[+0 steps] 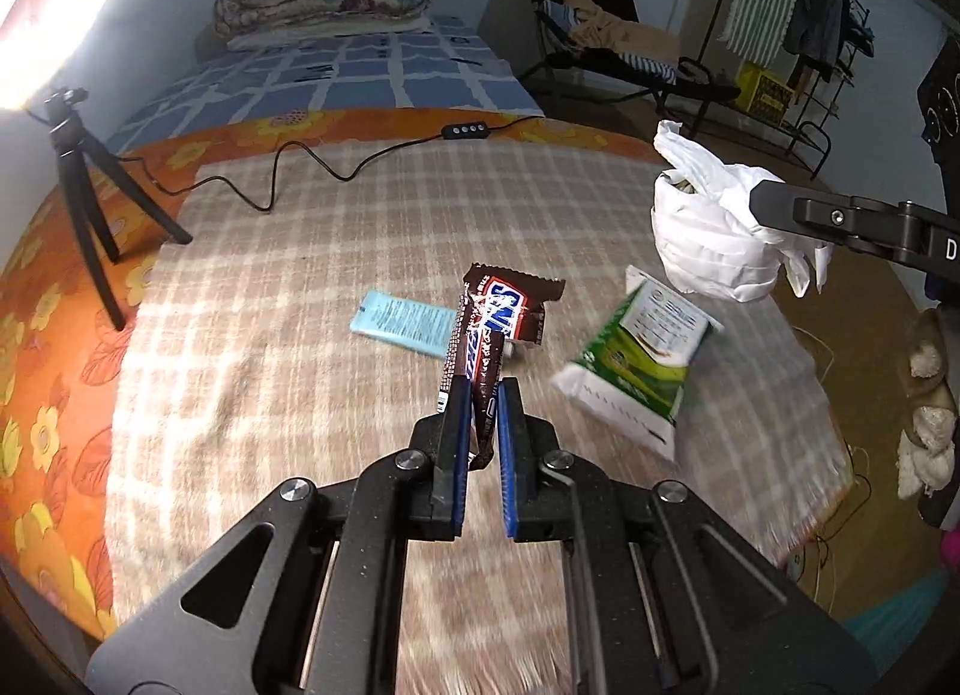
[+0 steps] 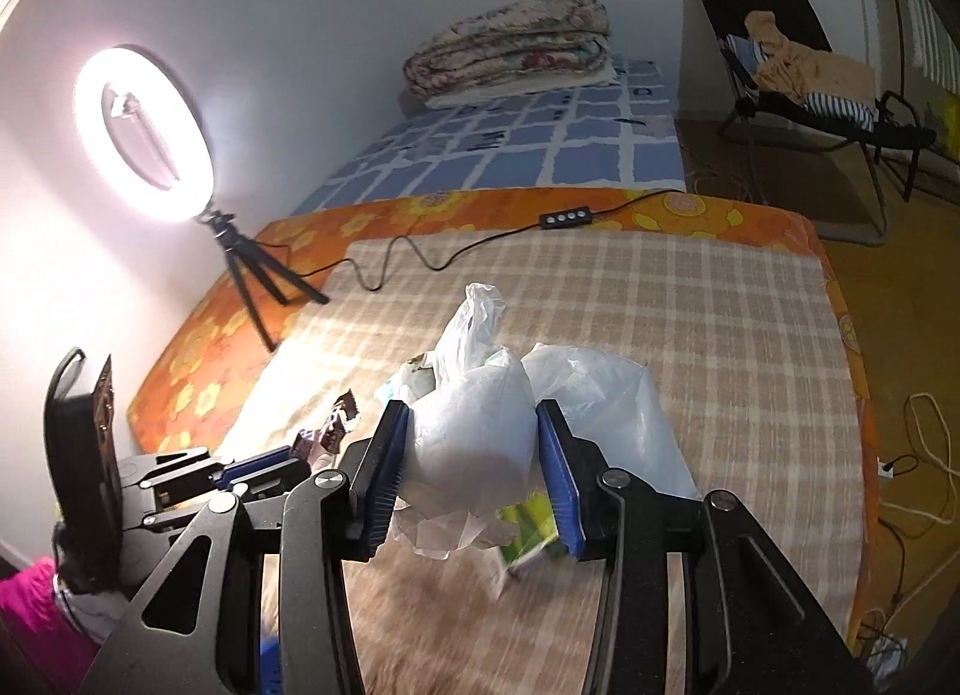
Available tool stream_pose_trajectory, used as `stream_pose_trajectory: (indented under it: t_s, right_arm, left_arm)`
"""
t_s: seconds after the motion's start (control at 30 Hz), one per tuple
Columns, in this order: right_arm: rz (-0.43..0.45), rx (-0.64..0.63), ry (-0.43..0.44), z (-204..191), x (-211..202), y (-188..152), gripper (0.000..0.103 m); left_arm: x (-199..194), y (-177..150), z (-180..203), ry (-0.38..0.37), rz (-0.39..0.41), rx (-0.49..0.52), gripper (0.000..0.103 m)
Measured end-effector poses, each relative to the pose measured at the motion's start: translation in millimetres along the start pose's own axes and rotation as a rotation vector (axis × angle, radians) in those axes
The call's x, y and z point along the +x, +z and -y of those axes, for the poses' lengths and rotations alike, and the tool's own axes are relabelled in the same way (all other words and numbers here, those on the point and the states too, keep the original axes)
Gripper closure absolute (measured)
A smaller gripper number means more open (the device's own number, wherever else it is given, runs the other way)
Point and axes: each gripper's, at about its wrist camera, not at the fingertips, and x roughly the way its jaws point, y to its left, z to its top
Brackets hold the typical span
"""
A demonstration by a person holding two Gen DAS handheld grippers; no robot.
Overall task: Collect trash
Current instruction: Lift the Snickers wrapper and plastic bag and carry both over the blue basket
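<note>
**Wrapper up, bag off to the right**

The left gripper pinches the chocolate wrapper at its lower end, long axis pointing up. The white bag hangs at right of frame, clamped in the right gripper, mouth upward.

Both wrist views low over the plaid blanket, facing the folded quilt

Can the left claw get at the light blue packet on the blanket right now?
Probably not yet: the left claw is shut on the Snickers wrapper, so it's occupied. The light blue packet lies flat just beyond, with nothing on top.
</note>
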Motion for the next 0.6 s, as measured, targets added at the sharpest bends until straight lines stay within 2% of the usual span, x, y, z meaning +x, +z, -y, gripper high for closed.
stream_pose_trajectory:
  t_s: [0.37,0.6]
  right_arm:
    - [-0.018,-0.054,0.039,-35,-40,-50,0.062]
    - [-0.039,-0.096,0.05,-57,-59,-87,0.062]
  left_arm:
    - [-61,-52,14,-0.016,0.02,0.019,0.096]
    - [-84,-91,21,-0.017,0.011,0.044,0.096]
